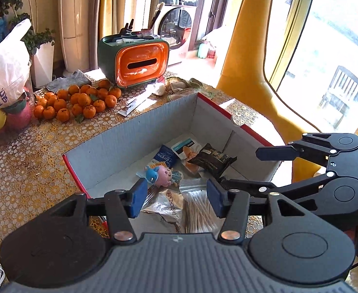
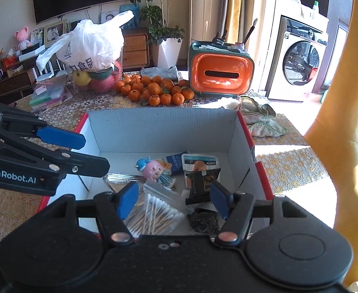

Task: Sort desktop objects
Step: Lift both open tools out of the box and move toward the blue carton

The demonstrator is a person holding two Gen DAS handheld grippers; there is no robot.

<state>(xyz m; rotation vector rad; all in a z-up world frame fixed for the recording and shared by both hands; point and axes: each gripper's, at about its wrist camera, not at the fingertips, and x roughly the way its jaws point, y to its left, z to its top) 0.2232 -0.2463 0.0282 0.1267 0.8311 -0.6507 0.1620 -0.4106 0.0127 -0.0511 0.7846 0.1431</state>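
A cardboard box (image 1: 130,124) (image 2: 159,129), red outside and grey inside, stands open on the patterned tablecloth. In it lie a pink-and-blue toy figure (image 1: 162,172) (image 2: 153,169), a bag of cotton swabs (image 1: 198,210) (image 2: 154,214), a dark snack packet (image 1: 212,161) (image 2: 202,183), a white pouch (image 1: 185,147) (image 2: 199,161), a blue packet (image 1: 164,156) and a silver packet (image 1: 166,207). My left gripper (image 1: 176,199) (image 2: 81,150) hovers open over the box's near left part. Over the near right part, my right gripper (image 2: 173,201) (image 1: 259,168) is open too. Neither holds anything.
Behind the box lie a pile of tangerines (image 1: 79,100) (image 2: 154,90) and an orange-fronted organiser (image 1: 137,63) (image 2: 220,73). A white plastic bag (image 1: 3,73) (image 2: 91,46) covers fruit at the far left. A crumpled cloth (image 2: 259,114) and a yellow chair (image 1: 247,48) are to the right.
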